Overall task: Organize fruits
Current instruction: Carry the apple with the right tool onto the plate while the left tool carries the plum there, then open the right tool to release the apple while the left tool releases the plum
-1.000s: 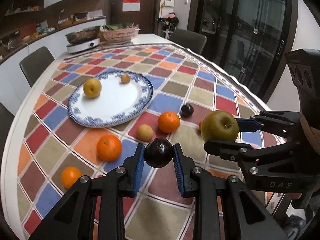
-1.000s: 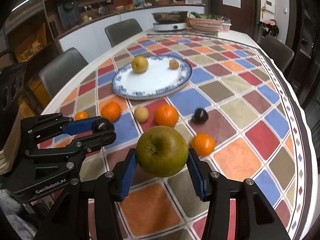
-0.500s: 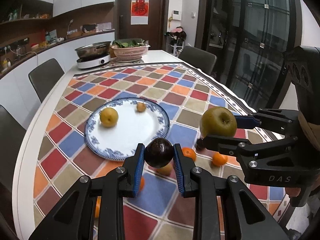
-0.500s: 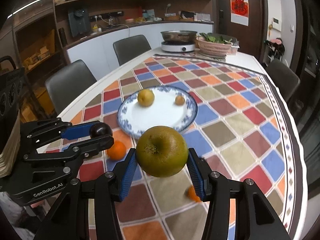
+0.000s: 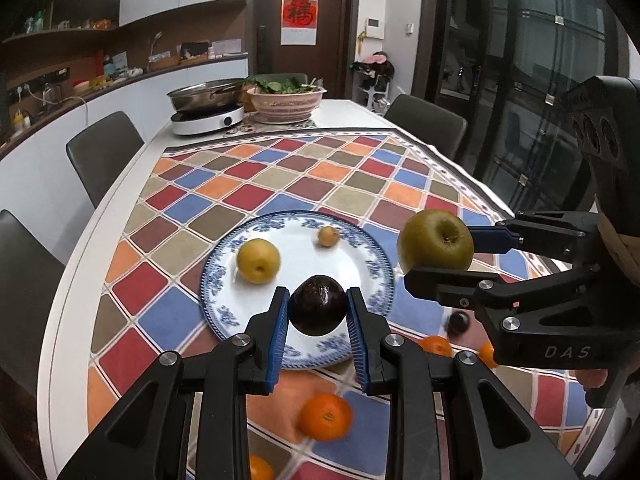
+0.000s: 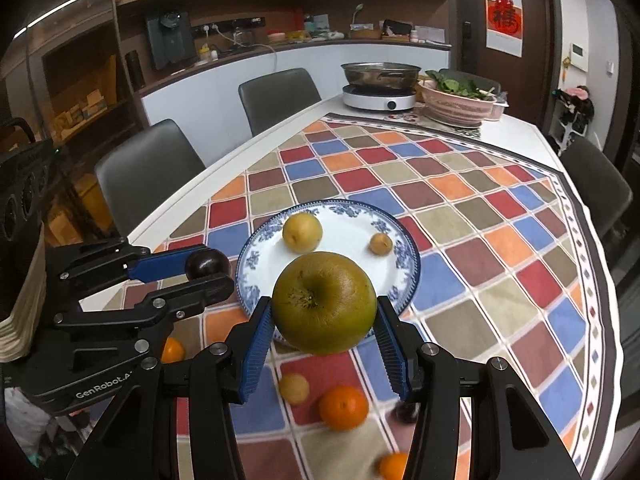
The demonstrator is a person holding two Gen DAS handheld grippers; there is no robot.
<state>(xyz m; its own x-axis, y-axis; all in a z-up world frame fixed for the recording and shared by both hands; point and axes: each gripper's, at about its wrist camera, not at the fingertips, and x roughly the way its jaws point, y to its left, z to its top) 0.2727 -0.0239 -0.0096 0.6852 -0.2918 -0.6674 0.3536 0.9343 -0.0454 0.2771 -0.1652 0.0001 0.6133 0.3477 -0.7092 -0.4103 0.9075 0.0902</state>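
Left tool (image 5: 318,312) clamped, right tool (image 6: 324,308) clamped, both angled downward

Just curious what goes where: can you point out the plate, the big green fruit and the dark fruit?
plate (image 5: 374,264), left wrist view, blue patterned rim.
big green fruit (image 6: 324,302), right wrist view, front face.
dark fruit (image 5: 317,310), left wrist view, middle.

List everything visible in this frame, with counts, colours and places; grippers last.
plate: 1, white with blue rim, mid-table
yellow pear: 1, on the plate
small tan fruit: 1, on the plate
oranges: at least 3, on the near cloth
dark plum: 1, on the cloth
checked tablecloth: 1, multicoloured
pan on cooker: 1, far end
basket of greens: 1, pink, far end
left gripper: shut on a dark fruit
right gripper: shut on a green-brown apple
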